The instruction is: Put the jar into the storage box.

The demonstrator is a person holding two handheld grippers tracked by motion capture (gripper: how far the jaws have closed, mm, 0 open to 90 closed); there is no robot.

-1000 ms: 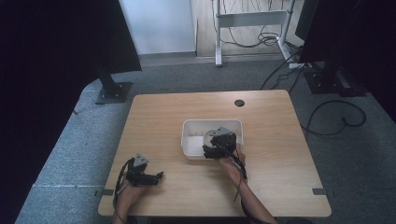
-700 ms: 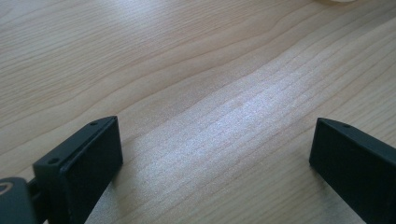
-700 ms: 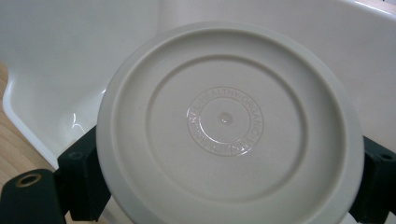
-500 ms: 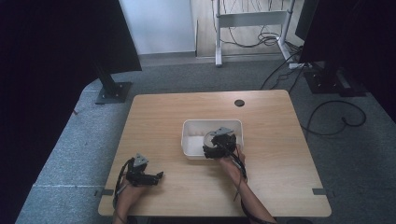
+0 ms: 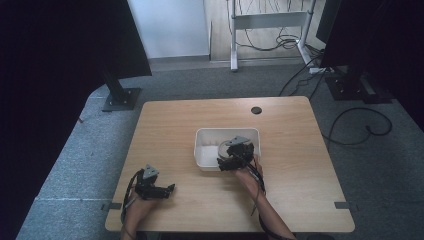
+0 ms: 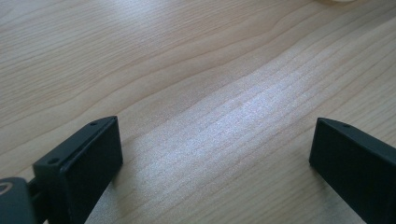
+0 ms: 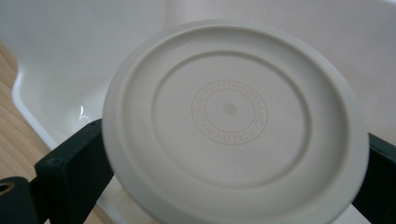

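Observation:
A round white lid [image 7: 229, 112] with raised rings and small embossed lettering sits between my right gripper's [image 7: 229, 177] jaws, which are shut on its edges. It hangs tilted over the inside of a white rectangular bin [image 7: 70, 56]. In the high view the right gripper [image 5: 223, 159] is at the bin's [image 5: 205, 161] front right part, and the lid [image 5: 223, 147] shows faintly in front of it. My left gripper [image 5: 171, 189] rests low over the table's front left. Its jaws [image 6: 212, 158] stand wide open over bare wood, holding nothing.
The wooden table [image 5: 290, 135] has a round cable hole [image 5: 256, 110] near its far edge. Black stands [image 5: 120, 97] and loose cables [image 5: 360, 125] are on the grey carpet around it. The person's forearms come in from the front edge.

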